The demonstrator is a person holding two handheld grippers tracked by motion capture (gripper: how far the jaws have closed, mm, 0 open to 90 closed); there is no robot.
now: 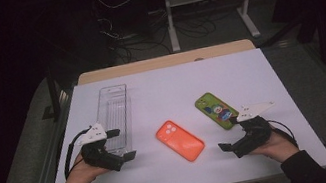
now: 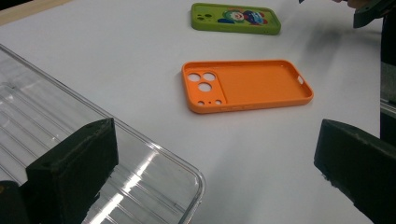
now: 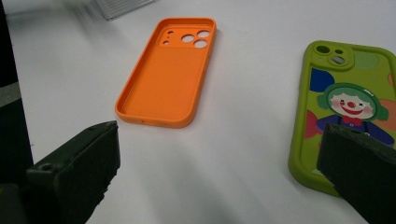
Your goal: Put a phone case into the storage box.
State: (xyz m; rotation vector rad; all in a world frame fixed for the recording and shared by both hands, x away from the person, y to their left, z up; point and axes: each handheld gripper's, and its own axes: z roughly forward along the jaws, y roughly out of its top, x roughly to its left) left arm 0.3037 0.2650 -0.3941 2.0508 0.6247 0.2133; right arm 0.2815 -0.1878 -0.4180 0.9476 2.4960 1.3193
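The left gripper (image 1: 118,145) hovers with jaws apart and empty over the near end of the clear plastic tray (image 1: 114,111), hand low at the table's near edge. The orange phone case (image 1: 180,140) lies between the grippers, hollow side up, long axis diagonal, camera holes toward the far left. The green clown phone case (image 1: 215,109) lies just beside the right gripper (image 1: 230,136), whose jaws are also apart and empty.

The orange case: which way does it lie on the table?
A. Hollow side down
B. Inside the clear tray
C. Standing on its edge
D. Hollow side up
D: the orange case lies flat, its raised rim and hollow inside facing up, apart from the clear tray.
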